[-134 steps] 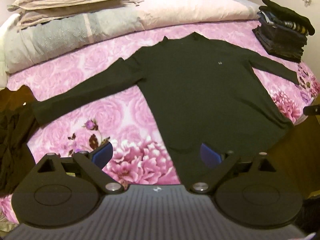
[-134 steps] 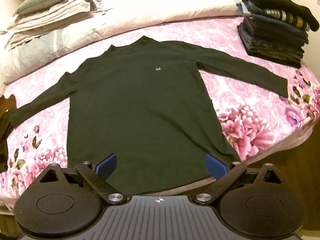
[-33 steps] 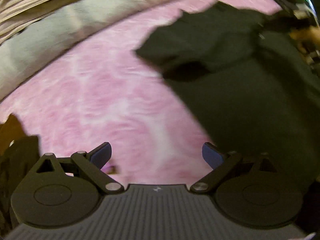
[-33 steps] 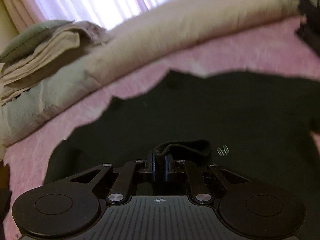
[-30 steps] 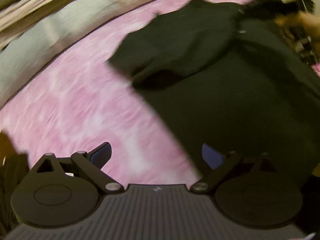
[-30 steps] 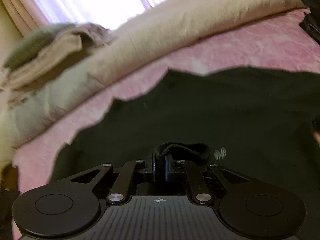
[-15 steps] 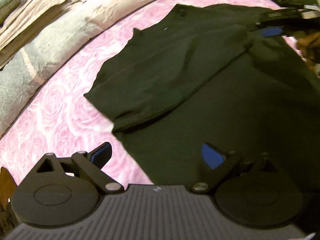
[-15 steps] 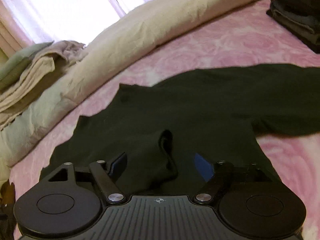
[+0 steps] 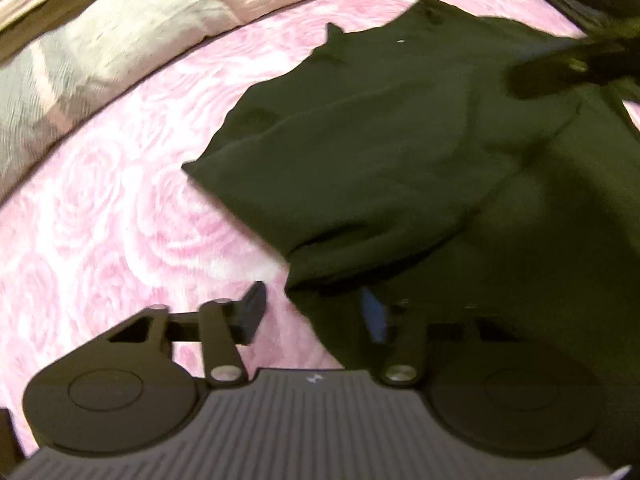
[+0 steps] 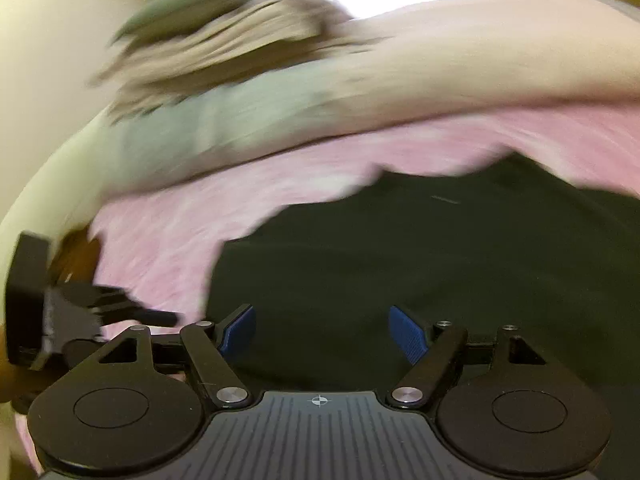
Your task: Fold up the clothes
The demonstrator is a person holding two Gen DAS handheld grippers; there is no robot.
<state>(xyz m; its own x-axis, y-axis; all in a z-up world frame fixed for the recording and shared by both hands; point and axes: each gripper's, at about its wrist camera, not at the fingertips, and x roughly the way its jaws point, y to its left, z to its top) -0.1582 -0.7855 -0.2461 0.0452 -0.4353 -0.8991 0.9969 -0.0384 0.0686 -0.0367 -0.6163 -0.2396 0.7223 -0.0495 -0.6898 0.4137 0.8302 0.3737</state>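
A dark green, soft knit long-sleeved top [image 9: 420,152] lies flat on a bed, its near sleeve folded across the chest in a thick rounded crease. The bedspread [image 9: 120,200] under it is pink, printed with large pale roses. Along the far edge runs a rumpled beige duvet [image 9: 168,12] with a grey-green woven section, blurred in both views; bright window light washes out the top of the right wrist view.

The left gripper [image 9: 316,312] has just been closing: its jaws stand partly drawn in, straddling the top's side edge, with the blue pad on the fabric and the other finger over bare bedspread. A firm pinch cannot be made out.

The right gripper [image 10: 322,334] has its blue ribbed pads spread wide above the dark cloth, holding nothing.
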